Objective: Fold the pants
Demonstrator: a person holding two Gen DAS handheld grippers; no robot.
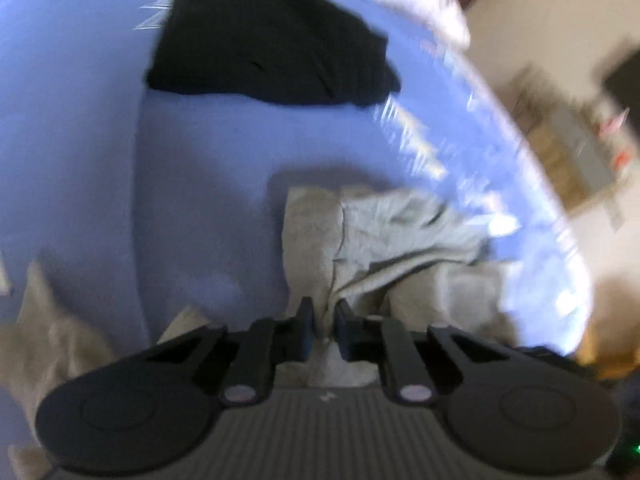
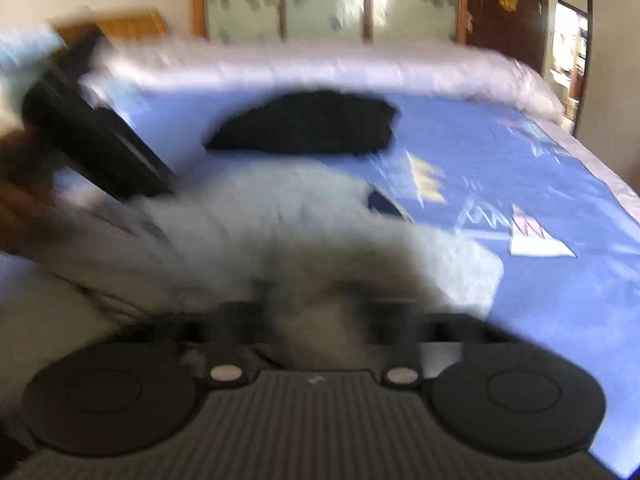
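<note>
Light grey pants lie crumpled on a blue bed sheet. My left gripper is shut on a fold of the pants, which hang from its narrow jaws. In the right wrist view the pants are blurred and bunch up over my right gripper, hiding its fingertips; the cloth seems pinched between them. The left gripper's black body shows at the upper left of that view, above the pants.
A folded black garment lies farther back on the bed, also in the right wrist view. A white quilt runs along the far edge. The sheet has printed patterns at the right. Wardrobe and door stand behind.
</note>
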